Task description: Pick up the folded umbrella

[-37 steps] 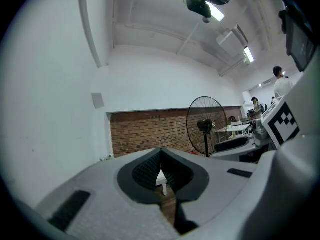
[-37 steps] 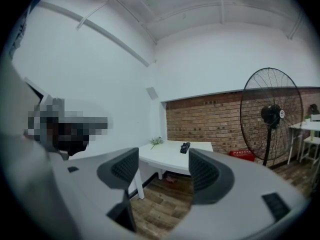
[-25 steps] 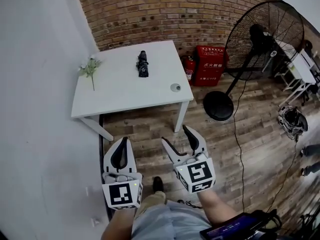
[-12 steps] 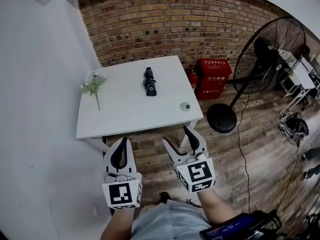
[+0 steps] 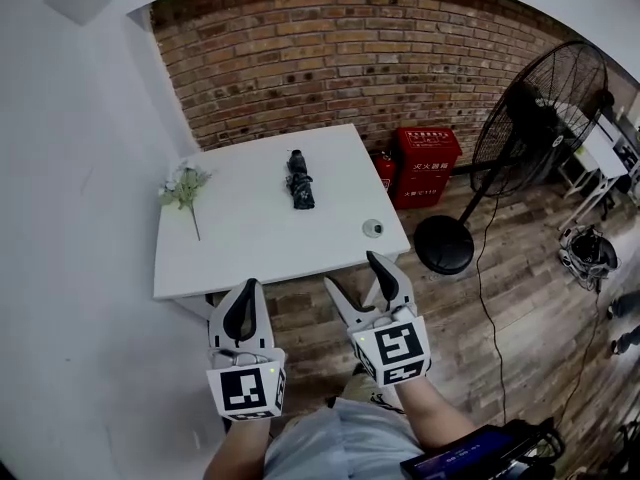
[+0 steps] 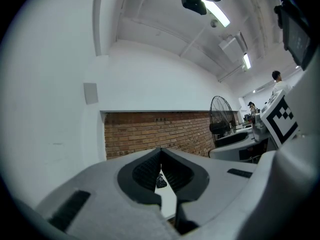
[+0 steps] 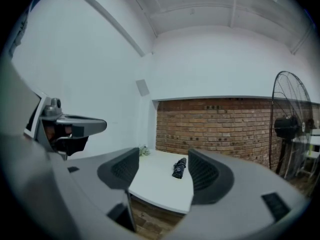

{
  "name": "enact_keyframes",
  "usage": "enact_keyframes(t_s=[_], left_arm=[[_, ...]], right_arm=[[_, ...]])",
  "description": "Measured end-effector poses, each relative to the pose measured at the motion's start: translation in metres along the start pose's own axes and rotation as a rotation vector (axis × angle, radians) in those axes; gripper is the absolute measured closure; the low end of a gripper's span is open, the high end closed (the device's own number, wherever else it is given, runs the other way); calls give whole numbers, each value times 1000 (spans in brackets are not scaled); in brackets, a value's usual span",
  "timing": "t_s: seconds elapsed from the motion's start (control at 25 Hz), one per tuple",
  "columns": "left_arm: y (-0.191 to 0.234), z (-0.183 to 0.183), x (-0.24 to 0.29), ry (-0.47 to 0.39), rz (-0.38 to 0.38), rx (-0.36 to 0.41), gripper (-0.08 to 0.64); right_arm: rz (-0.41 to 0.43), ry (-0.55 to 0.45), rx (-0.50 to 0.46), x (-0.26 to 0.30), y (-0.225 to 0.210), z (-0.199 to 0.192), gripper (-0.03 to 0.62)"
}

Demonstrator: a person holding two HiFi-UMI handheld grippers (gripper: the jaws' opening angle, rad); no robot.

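A folded dark umbrella [image 5: 299, 180] lies toward the far edge of the white table [image 5: 250, 253]. Short of its near edge, the left gripper [image 5: 247, 290] is pinched closed and the right gripper [image 5: 352, 273] is wide and empty, probably readied for grasping.

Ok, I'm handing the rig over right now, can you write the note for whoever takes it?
Left gripper: shut, empty. Right gripper: open, empty. Both are short of the white table's near edge.
Folded umbrella: lying flat toward the table's far side, untouched. A flower sprig lies near the left edge, and a small round object near the right front corner.
Done: nothing grasped yet.
Left: reach over the table, close on the umbrella, lift it. The right gripper, already open, looks readier.
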State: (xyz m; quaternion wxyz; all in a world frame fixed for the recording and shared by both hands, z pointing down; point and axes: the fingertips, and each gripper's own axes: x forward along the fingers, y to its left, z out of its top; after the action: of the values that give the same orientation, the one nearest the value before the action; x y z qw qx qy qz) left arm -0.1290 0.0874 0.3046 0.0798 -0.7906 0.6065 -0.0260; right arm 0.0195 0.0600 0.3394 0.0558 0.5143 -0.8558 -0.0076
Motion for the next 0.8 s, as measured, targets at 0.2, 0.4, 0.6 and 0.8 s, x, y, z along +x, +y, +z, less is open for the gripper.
enact_keyframes(t_s=[0.2,0.4,0.6,0.8], left_arm=[[-3,-11,12,23,-17,-1,554],[0,-27,32,48,-18,-7,554],[-1,-39,63,81,-23,-3,554],[7,-51,103,110,-15,-1,554]], right_arm=[[-15,18,10,10,-8,-10,284],[-16,41,22,27,-18,-24,284],[-22,68,48,53,-42,-36,284],[-18,87,71,89,-64,-46,284]])
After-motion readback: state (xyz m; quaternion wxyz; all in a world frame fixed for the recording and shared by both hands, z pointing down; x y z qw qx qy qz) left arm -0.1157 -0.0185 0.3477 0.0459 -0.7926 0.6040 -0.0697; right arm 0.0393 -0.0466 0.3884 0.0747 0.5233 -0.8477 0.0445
